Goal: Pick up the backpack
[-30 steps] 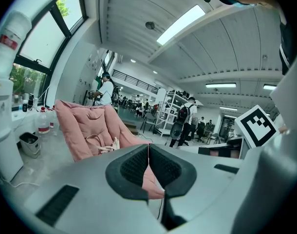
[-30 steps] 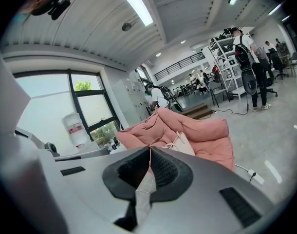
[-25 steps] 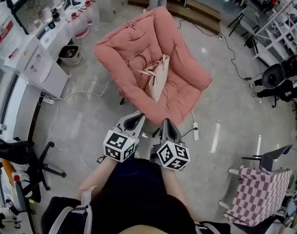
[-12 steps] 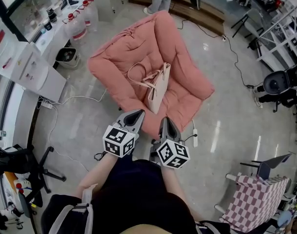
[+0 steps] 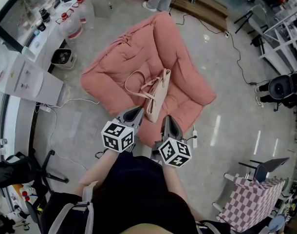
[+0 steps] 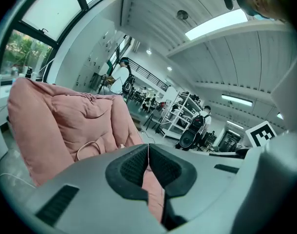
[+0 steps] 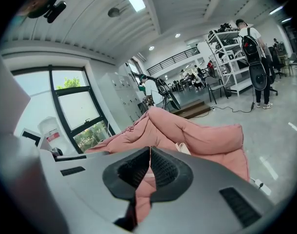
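On the chair (image 5: 139, 52) lies the backpack (image 5: 157, 94); left gripper (image 5: 137, 110) and right gripper (image 5: 167, 119) hover near it, fingers together, empty.

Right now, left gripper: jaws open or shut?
Shut and empty. The left gripper shows its pads meeting along a thin seam in its own view, with nothing between them; the pink chair lies beyond.

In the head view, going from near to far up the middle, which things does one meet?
left gripper and right gripper, side by side → pale pink bag → backrest of the pink chair → wooden step
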A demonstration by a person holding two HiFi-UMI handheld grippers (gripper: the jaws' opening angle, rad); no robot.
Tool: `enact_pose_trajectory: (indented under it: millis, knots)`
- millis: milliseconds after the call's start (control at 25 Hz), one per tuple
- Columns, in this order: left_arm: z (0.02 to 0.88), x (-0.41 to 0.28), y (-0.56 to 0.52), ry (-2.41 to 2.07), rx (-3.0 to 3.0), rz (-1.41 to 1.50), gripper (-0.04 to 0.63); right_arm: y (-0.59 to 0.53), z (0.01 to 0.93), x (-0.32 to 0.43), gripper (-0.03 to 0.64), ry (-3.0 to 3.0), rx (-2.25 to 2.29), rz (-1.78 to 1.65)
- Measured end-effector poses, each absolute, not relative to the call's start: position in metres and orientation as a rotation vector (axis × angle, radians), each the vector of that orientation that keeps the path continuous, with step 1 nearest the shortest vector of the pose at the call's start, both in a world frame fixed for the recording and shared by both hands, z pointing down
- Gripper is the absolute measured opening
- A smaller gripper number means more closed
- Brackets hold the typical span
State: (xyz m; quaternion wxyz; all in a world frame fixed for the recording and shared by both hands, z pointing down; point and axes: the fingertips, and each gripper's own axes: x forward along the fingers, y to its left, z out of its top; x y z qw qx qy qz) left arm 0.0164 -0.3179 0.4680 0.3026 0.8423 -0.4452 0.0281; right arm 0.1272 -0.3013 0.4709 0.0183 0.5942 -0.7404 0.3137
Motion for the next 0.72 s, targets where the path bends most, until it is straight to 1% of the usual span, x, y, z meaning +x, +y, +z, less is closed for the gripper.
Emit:
enact_pose_trajectory:
  millis: [280, 640, 680, 720]
  knots:
    - [0.499, 0.017, -0.383, -1.086, 2.1, 0.047, 0.018, -0.362, 0.482, 0.133, 0.032, -2.288, 1.866, 1.013]
    - [0.567, 0.027, -0.417, -0.926, 1.822, 0.064, 0.024, -0.425, 0.505, 0.119, 0.032, -2.441, 1.692, 1.023]
    - [0.575, 0.029, -0.419, -0.917, 1.785, 0.058, 0.044, -0.43, 0.51, 0.118, 0.032, -2.445, 1.66, 1.034]
    - [0.583, 0.031, -0.421, -0.905, 1.748, 0.055, 0.114, -0.435, 0.516, 0.118, 0.032, -2.441, 1.635, 1.051]
